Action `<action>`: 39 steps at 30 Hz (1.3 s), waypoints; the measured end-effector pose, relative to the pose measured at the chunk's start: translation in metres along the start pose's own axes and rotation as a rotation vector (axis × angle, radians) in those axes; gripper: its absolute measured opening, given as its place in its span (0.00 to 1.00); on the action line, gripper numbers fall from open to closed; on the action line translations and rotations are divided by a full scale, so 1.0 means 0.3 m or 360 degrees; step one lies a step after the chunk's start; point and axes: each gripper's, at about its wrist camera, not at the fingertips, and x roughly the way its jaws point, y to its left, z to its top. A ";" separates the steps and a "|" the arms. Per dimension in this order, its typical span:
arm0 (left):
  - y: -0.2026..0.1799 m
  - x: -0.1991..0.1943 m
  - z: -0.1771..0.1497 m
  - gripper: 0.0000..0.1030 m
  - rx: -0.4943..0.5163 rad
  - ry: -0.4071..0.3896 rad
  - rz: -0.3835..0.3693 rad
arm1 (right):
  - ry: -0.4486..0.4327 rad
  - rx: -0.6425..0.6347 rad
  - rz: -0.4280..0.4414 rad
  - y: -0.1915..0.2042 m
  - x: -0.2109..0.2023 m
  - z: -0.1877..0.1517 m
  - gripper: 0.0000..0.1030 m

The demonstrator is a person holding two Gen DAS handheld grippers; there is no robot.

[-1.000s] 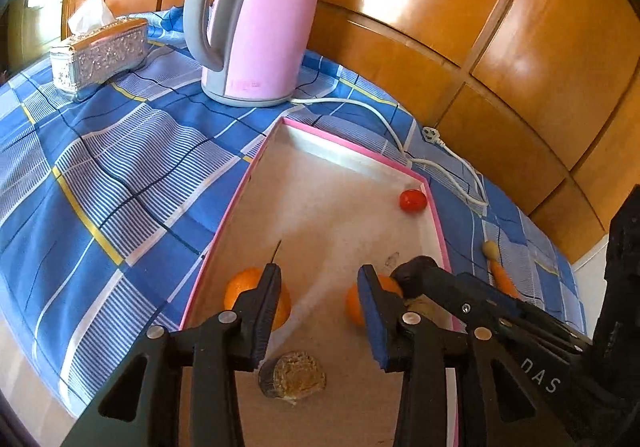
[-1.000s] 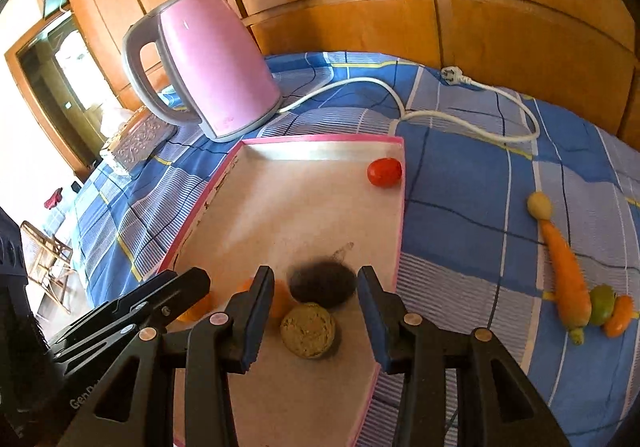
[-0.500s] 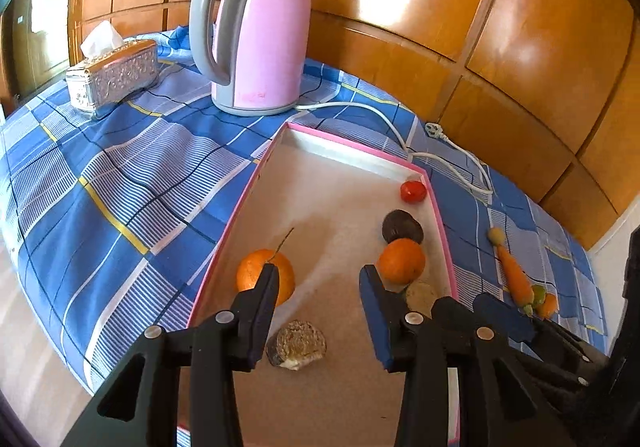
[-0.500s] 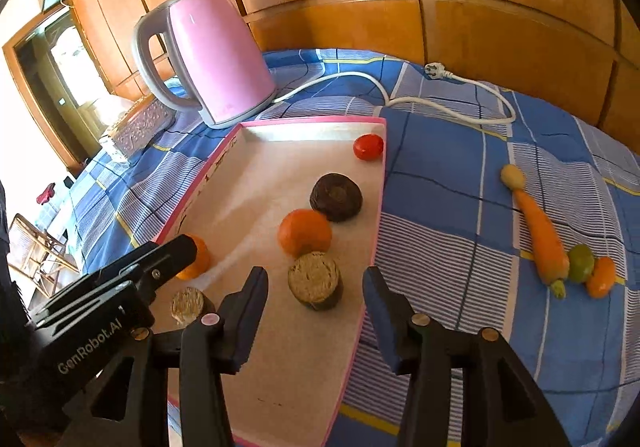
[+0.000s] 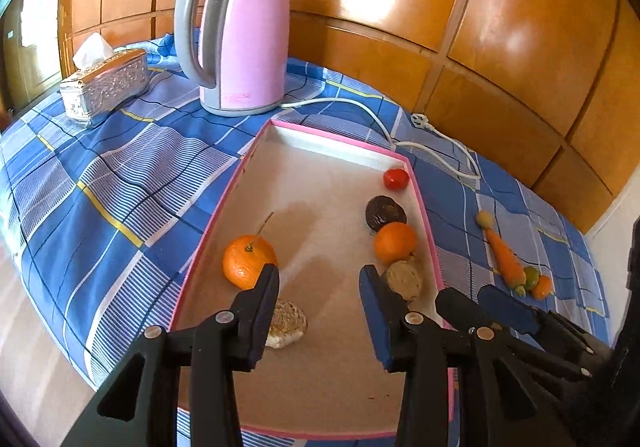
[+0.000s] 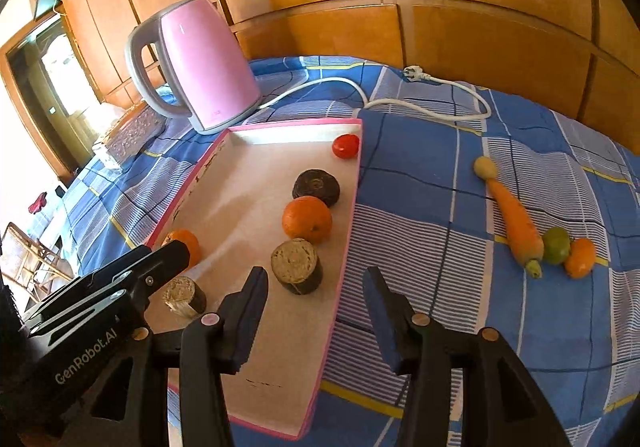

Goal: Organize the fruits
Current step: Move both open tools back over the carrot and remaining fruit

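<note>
- A pink-rimmed tray (image 5: 256,151) lies on the surface, which is covered with a blue checked cloth (image 5: 120,183).
- Along the tray's right side, from the far corner toward the cameras, sit a small red fruit (image 6: 345,145), a dark round piece (image 6: 316,187), an orange (image 6: 307,219) and a tan cut cylinder (image 6: 297,266); the orange touches or nearly touches the dark piece and the cylinder.
- Near the tray's left rim sits a second orange with a stem (image 5: 249,261), and nearer the cameras a second tan cut piece (image 5: 286,323), partly hidden behind a finger of the left gripper.
- Outside the tray, on the cloth to its right, lie a carrot (image 6: 516,225) with a pale yellow round piece (image 6: 485,167) at its far end, and a green fruit (image 6: 557,245) and a small orange fruit (image 6: 579,257) beside its near end.
- The left gripper (image 5: 319,287) hovers over the near middle of the tray, jaws partly open with nothing between them.
- The right gripper (image 6: 315,289) hovers over the tray's right rim, jaws partly open and holding nothing; the tan cylinder sits just beyond its left finger.
- Behind the tray stands a pink kettle (image 5: 240,39), its white cord (image 6: 400,103) trailing across the cloth; a silver tissue box (image 5: 106,87) sits to the kettle's left, and wooden panels (image 5: 500,27) rise behind.
</note>
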 end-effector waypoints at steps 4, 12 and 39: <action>-0.022 0.000 -0.009 0.41 0.0027 0.0013 -0.0015 | -0.0023 0.0003 -0.0019 -0.018 -0.018 -0.010 0.49; -0.123 0.001 -0.031 0.41 0.0159 0.0025 -0.0095 | -0.0051 0.0068 -0.0094 -0.101 -0.059 -0.032 0.49; -0.459 0.071 -0.101 0.40 0.0547 0.0191 -0.0341 | -0.0047 0.0518 -0.0406 -0.607 -0.178 -0.145 0.49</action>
